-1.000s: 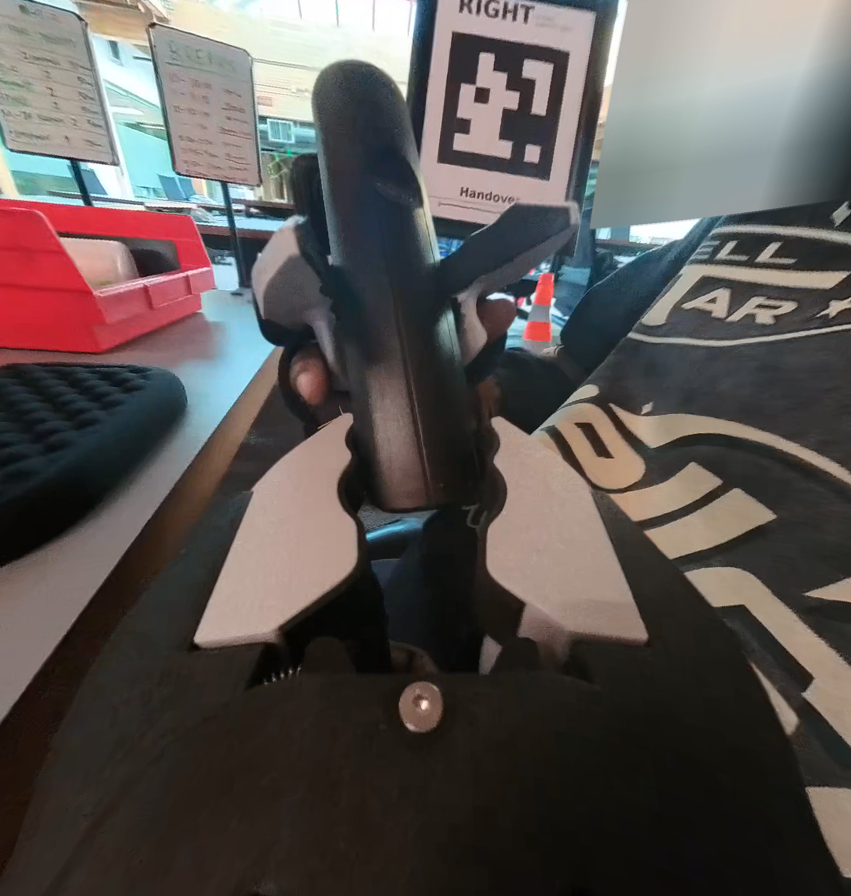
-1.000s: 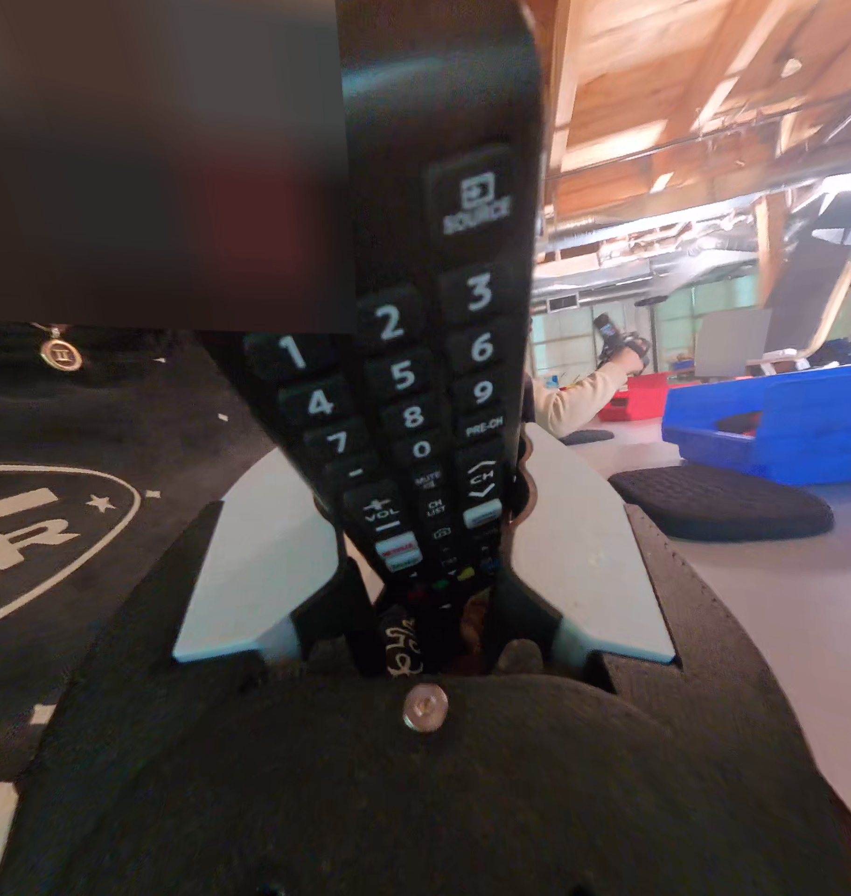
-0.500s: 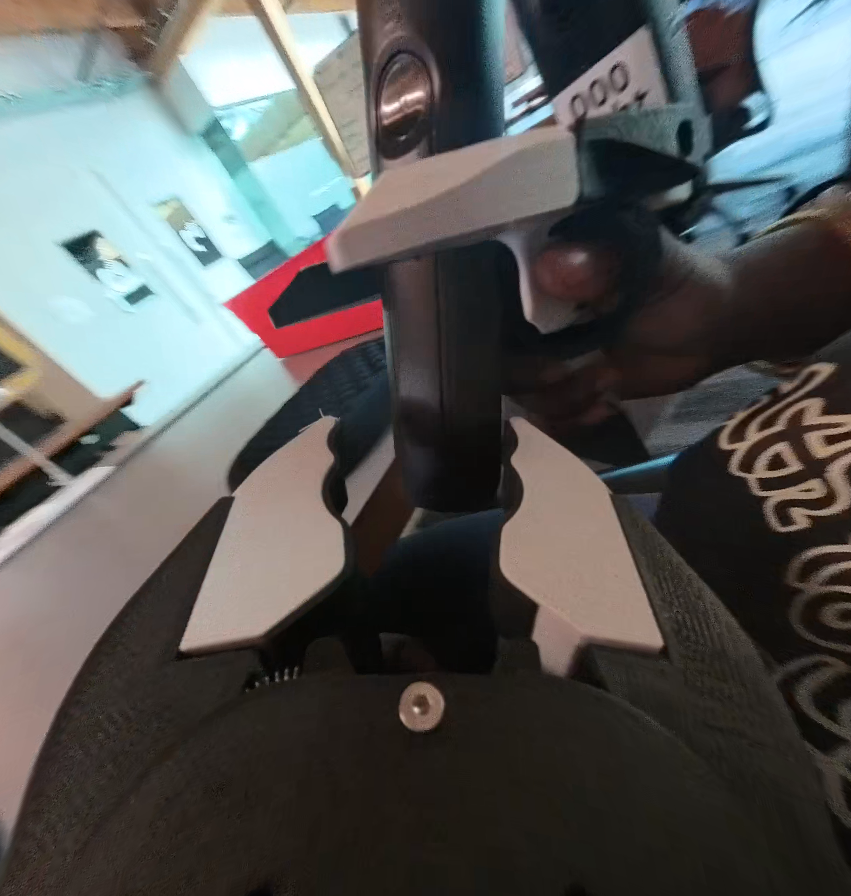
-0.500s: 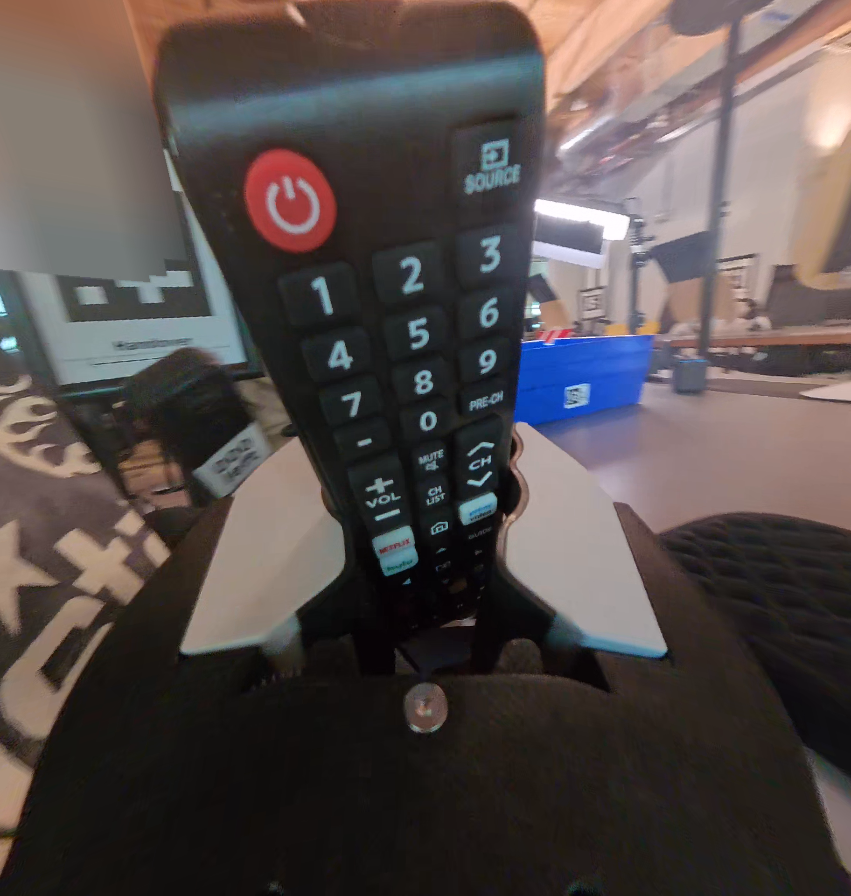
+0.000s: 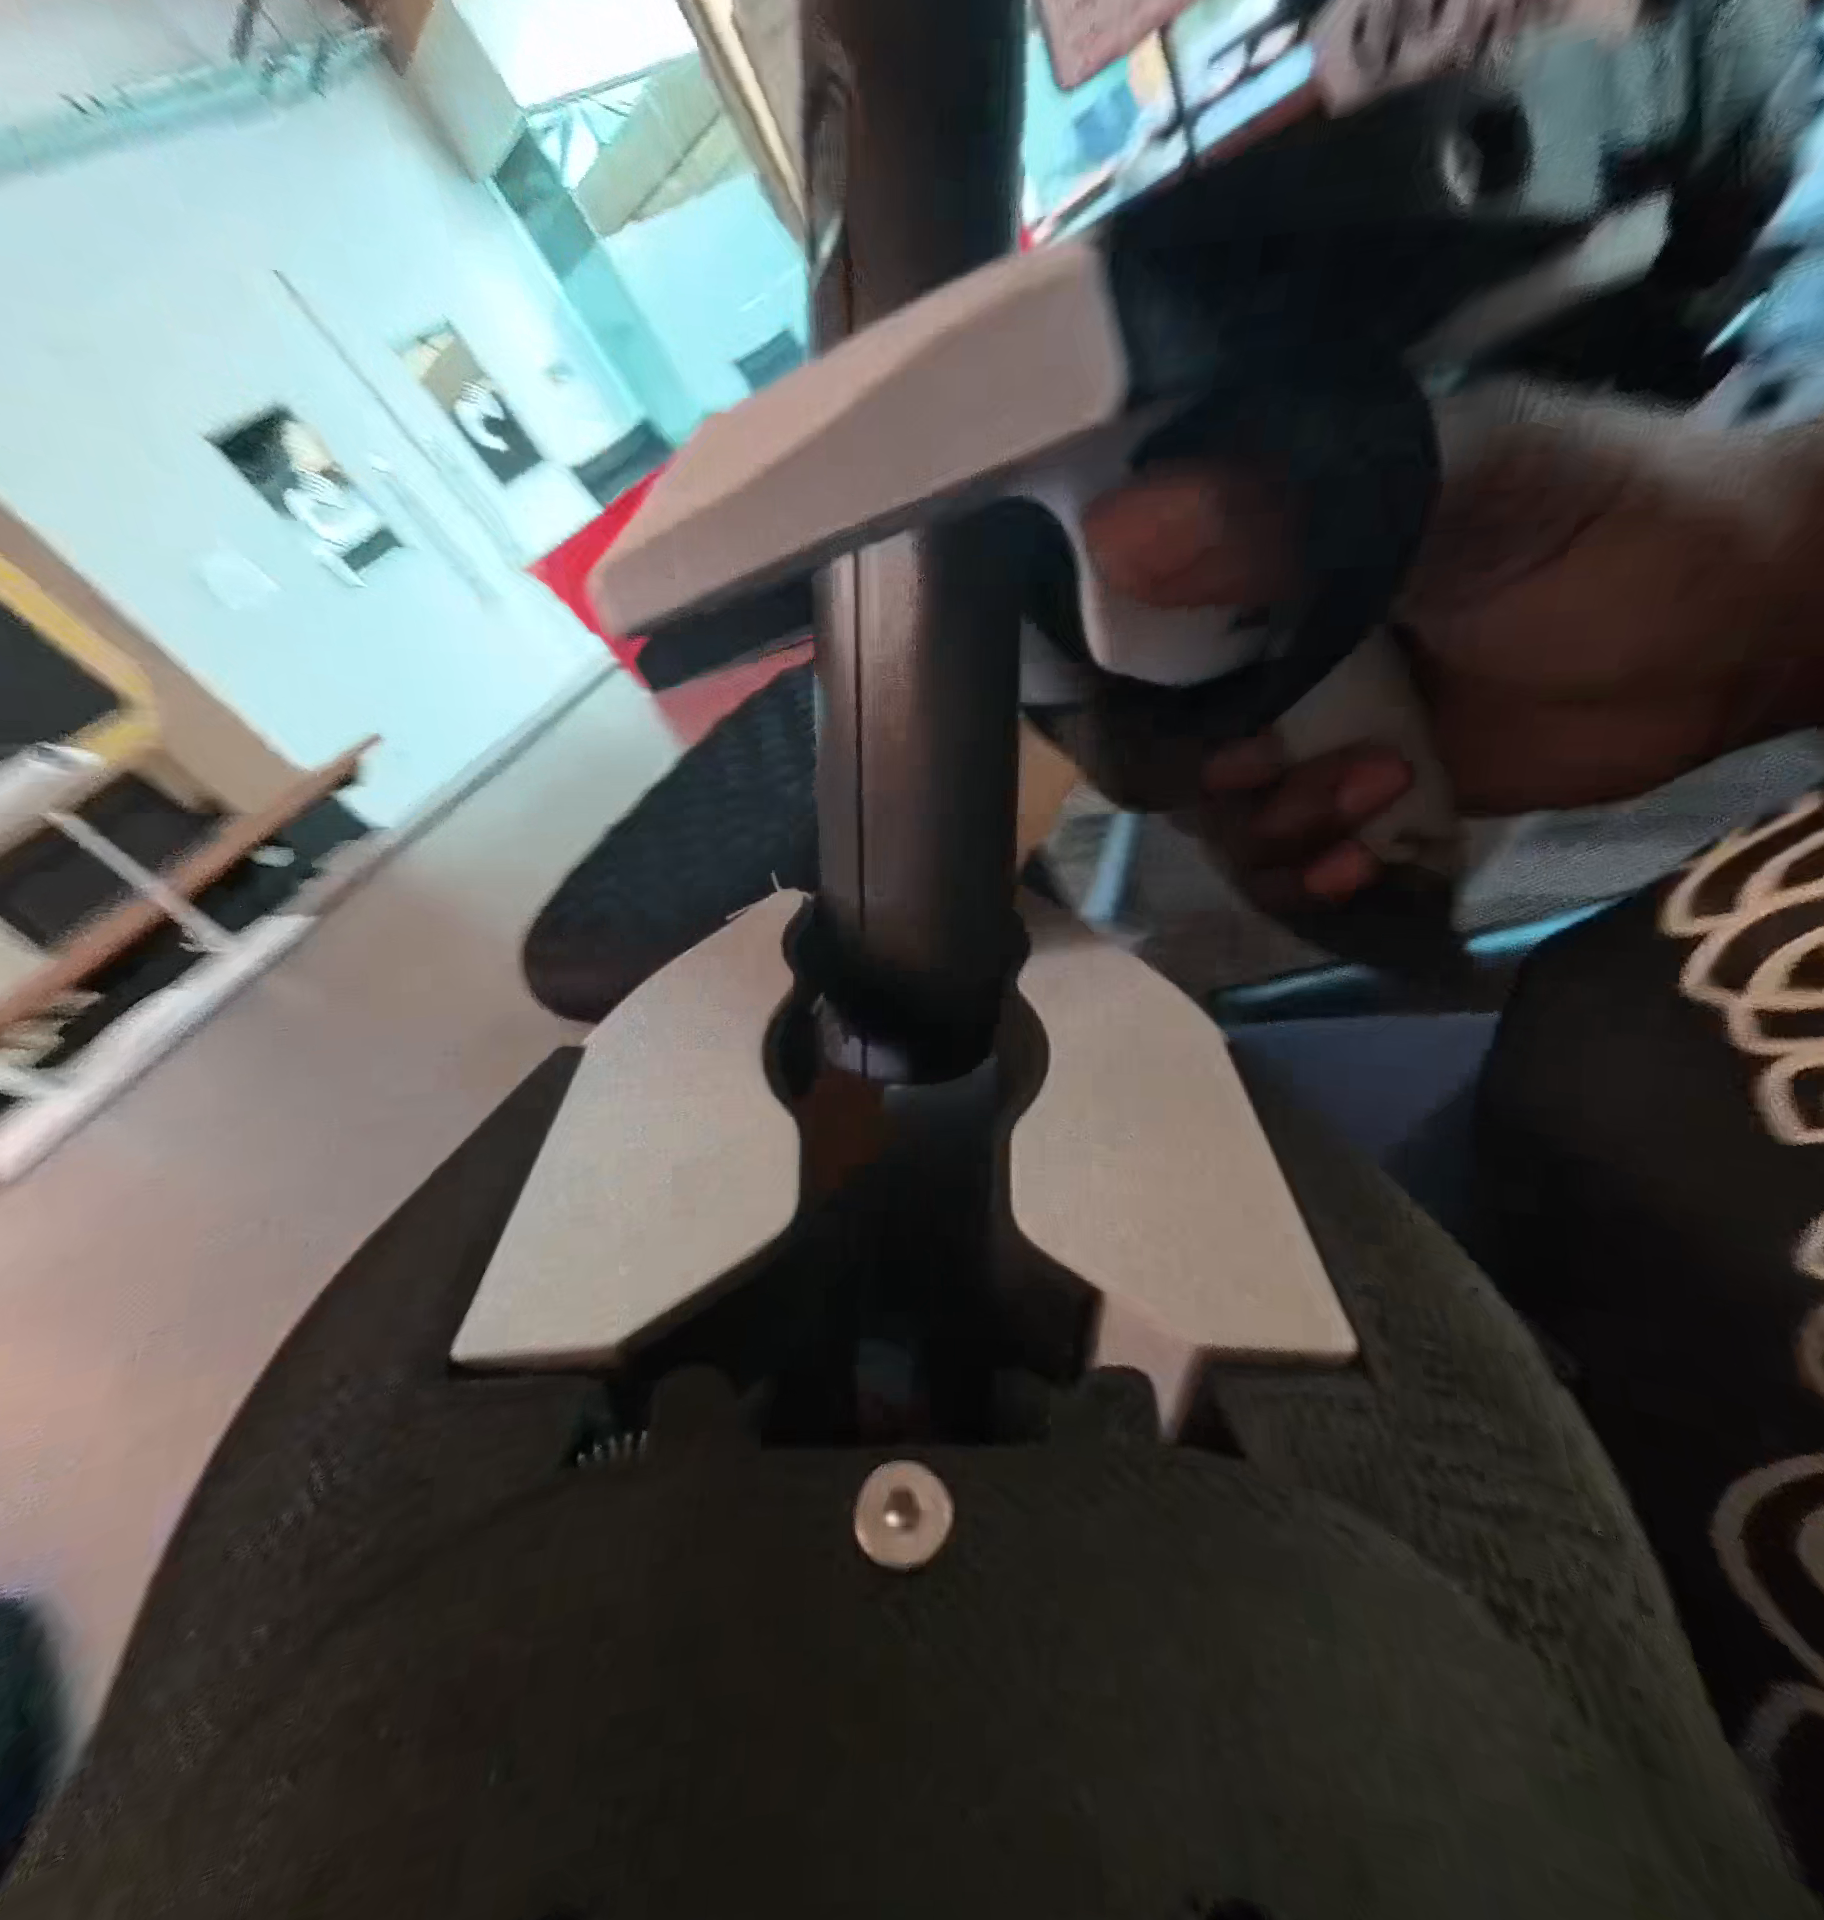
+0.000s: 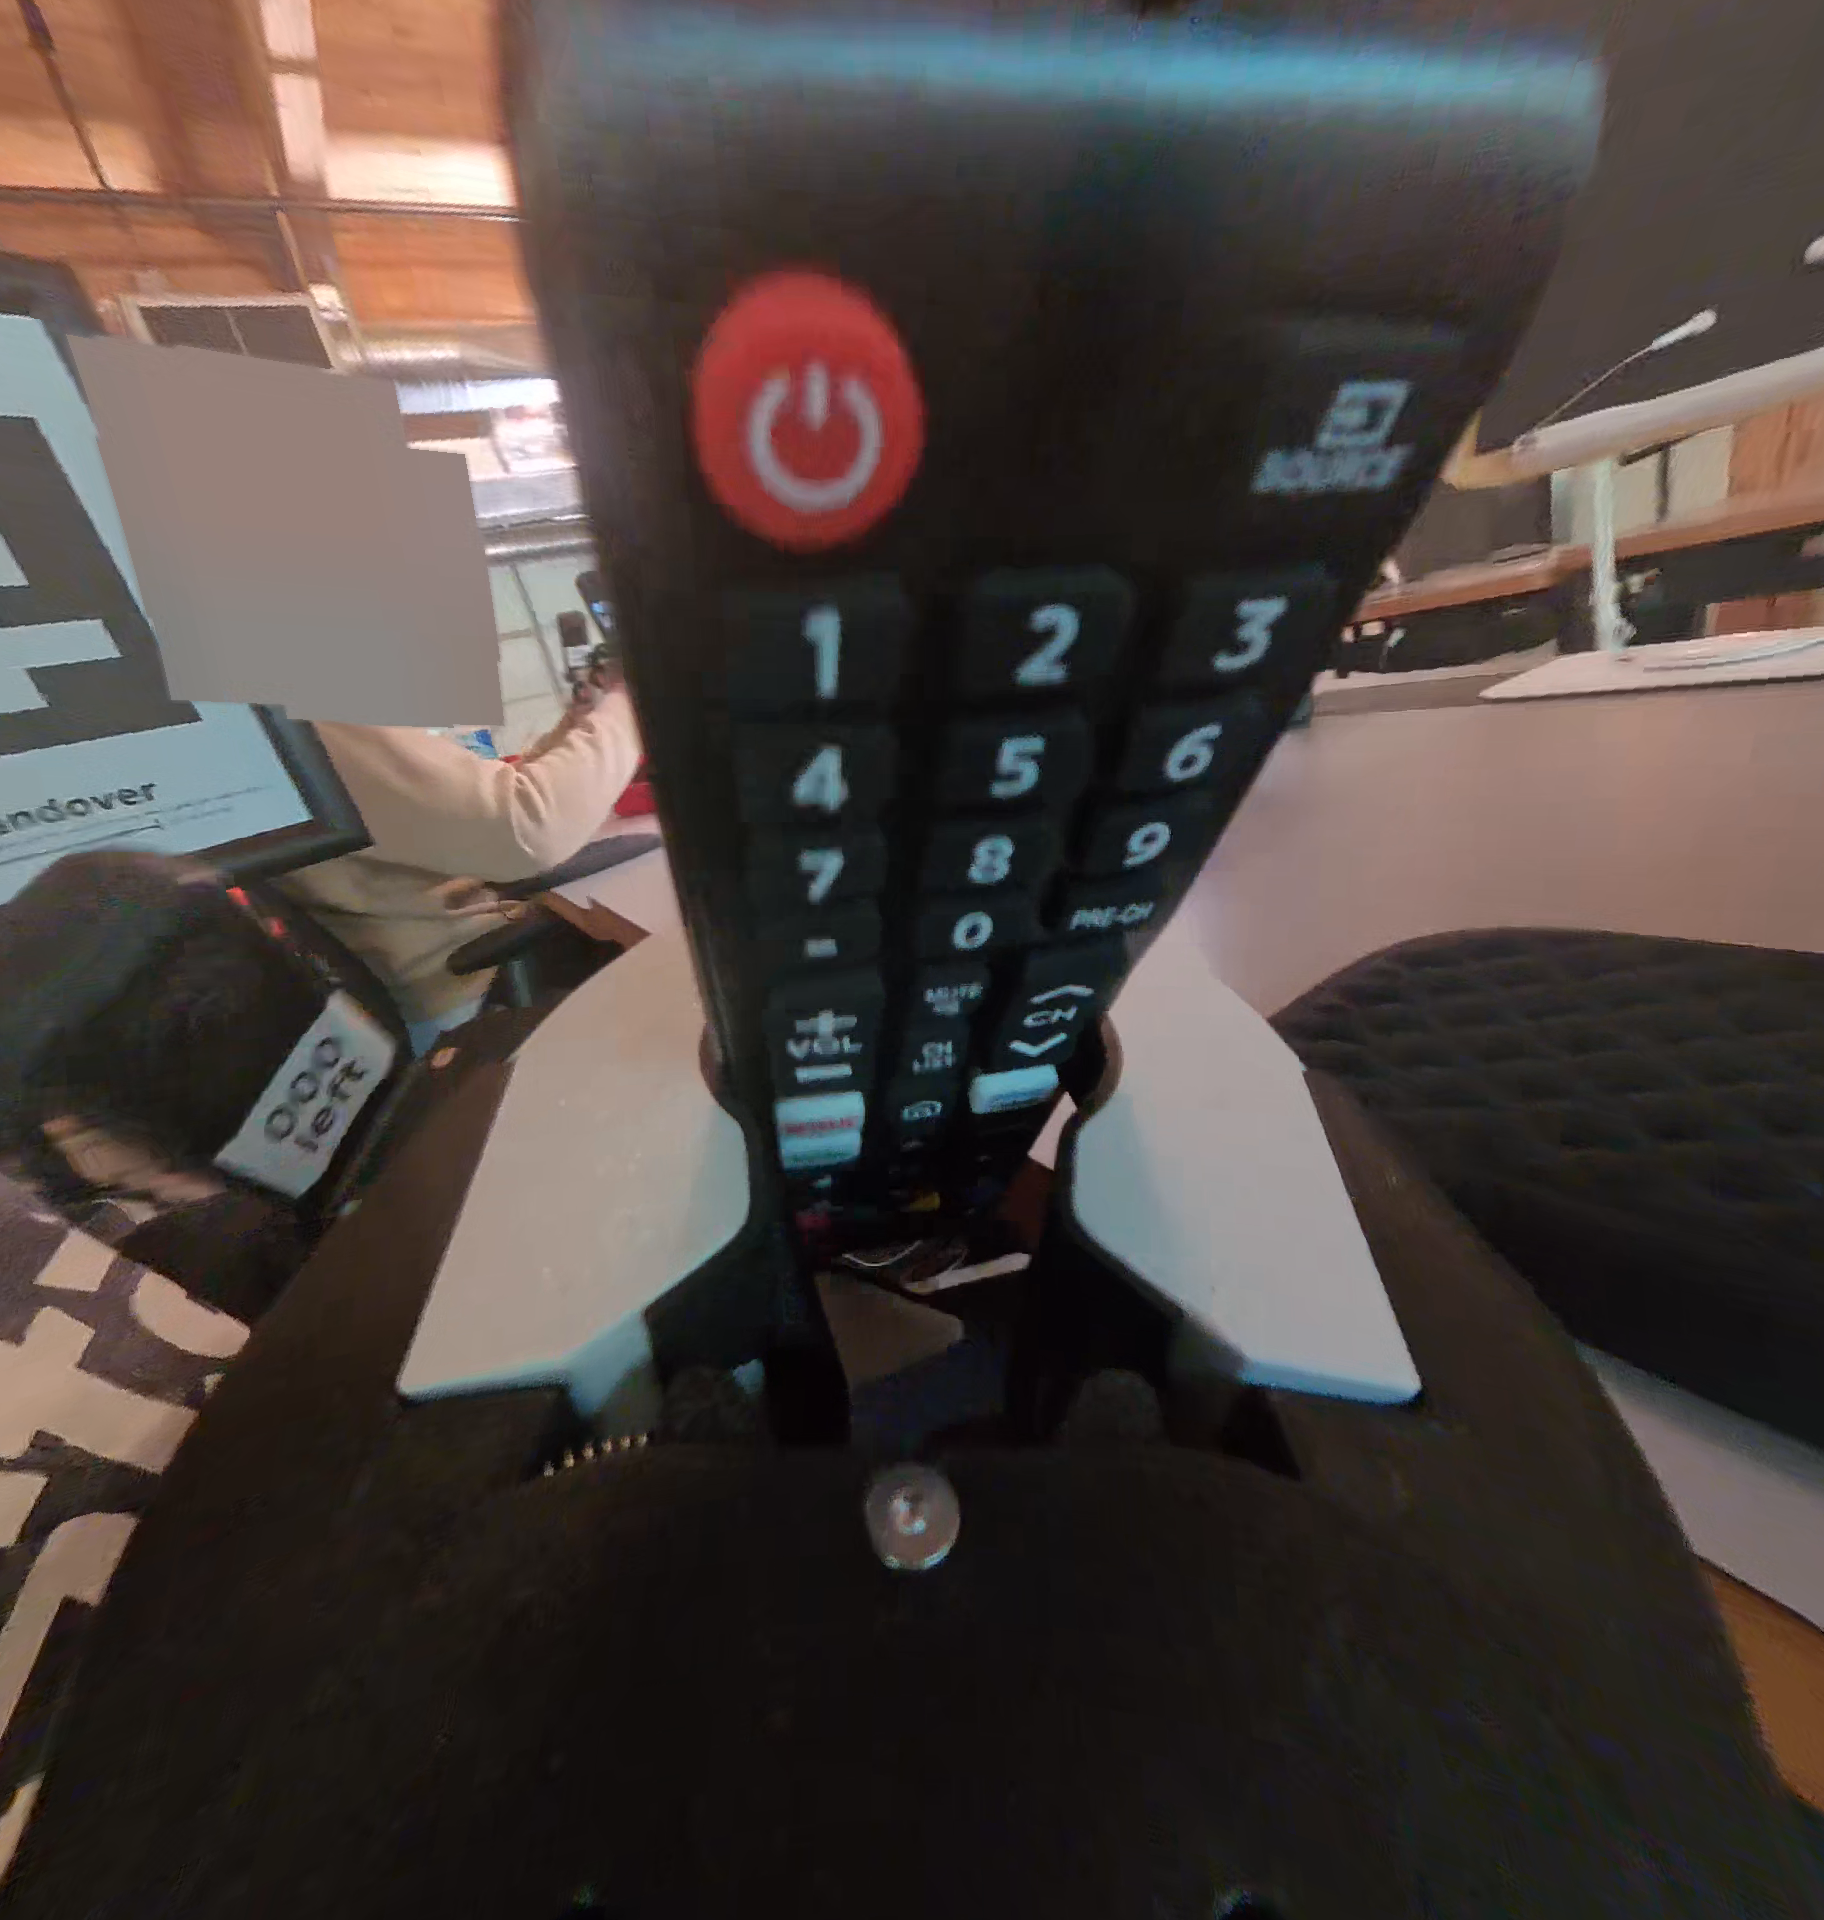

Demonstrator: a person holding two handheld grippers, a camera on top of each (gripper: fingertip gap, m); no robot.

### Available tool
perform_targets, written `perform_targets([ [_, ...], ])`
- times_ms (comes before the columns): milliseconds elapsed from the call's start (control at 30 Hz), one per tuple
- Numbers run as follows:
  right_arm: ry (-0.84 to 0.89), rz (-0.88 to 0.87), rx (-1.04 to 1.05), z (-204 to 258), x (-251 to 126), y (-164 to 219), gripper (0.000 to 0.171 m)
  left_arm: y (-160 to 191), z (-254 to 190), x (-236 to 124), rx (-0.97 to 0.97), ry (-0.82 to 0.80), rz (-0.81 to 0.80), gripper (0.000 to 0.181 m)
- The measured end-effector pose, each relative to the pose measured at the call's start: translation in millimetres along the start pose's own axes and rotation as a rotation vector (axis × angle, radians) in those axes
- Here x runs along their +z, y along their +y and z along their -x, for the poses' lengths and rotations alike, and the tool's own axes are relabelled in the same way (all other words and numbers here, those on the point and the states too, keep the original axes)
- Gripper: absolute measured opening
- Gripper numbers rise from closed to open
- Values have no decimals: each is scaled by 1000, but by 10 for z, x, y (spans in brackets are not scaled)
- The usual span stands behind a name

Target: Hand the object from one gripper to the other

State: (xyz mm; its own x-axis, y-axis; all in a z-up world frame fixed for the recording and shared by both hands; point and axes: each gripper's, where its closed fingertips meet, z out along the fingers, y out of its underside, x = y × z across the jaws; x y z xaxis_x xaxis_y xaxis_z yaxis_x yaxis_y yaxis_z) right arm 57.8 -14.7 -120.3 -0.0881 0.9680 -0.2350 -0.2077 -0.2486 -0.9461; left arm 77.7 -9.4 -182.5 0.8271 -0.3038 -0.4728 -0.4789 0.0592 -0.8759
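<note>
Each camera sits just behind its own tongs, looking forward along the fingers at very close range. The left view faces the remote's (image 5: 918,727) plain back, with the right tongs (image 5: 887,457) crossing beyond its own. The right view faces the remote's (image 6: 991,727) buttoned front. Both share the remote.

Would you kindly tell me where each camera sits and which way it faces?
Left wrist view: behind the left gripper, looking along the black remote control; the right gripper and a hand show.
Right wrist view: behind the right gripper, facing the remote's buttons; part of the left gripper shows.
Shared: remote, both grippers, black mesh pad.
</note>
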Motion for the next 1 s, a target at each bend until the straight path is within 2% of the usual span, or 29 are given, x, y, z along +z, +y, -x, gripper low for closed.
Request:
perform_targets([
  [67,-136,-59,19,114,-24,-100,63,-105,-81,-31,-174,134,-71,31],
  [167,-334,-135,29,325,-127,-289,54,-314,-178,-150,-400,354,-201,29],
  [233,-419,-142,31,416,-184,-347,47,-388,-230,-208,-516,472,-242,28],
  [300,-479,-149,42,476,-227,-375,50,-447,-319,-264,-605,593,-268,27],
  [333,-514,-156,57,513,-253,-391,47,-471,-350,-281,-643,635,-274,27],
  [400,-583,-176,83,592,-312,-424,29,-494,-386,-306,-703,697,-279,28],
  [500,-554,-166,44,583,-296,-399,28,-477,-385,-310,-732,722,-266,28],
  [600,-495,-166,26,524,-270,-409,27,-475,-303,-275,-757,668,-280,31],
  [700,-358,-115,-27,355,-197,-327,27,-434,-134,-225,-699,523,-287,49],
  [867,-165,-67,-70,172,-109,-226,27,-196,136,-120,-307,151,-164,64],
  [1000,-49,-47,-116,93,-67,-124,28,-144,50,-61,-46,31,-95,63],
])
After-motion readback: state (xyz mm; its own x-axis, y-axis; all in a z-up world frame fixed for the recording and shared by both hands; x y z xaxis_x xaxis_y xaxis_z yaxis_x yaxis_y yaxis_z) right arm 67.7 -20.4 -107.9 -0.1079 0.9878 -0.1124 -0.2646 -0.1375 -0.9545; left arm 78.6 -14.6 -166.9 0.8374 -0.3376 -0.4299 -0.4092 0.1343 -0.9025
